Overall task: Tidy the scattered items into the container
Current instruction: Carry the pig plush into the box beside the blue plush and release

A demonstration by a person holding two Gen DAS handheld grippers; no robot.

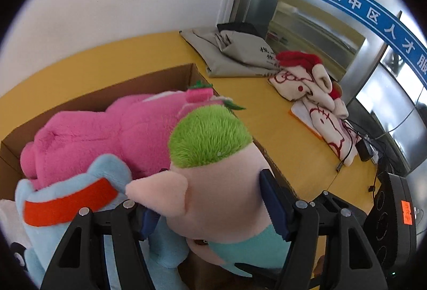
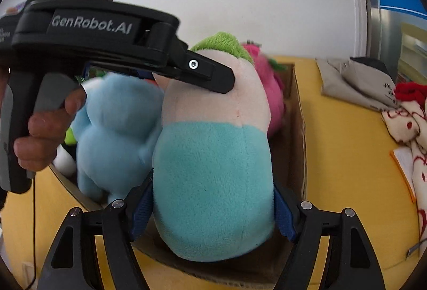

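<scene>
Both grippers clamped one green-haired, teal-bodied plush doll (image 2: 213,156): left gripper (image 1: 213,210) on its head, right gripper (image 2: 213,210) on its body, above the brown cardboard box (image 2: 296,103). Step: placement. Next move probably required lowering, then releasing.

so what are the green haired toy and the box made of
Green-haired toy: soft plush fabric, by its short fuzzy nap and longer shaggy green pile on top. Box: looks like plain brown cardboard, matte, with thin flat walls and a raw edge.
</scene>
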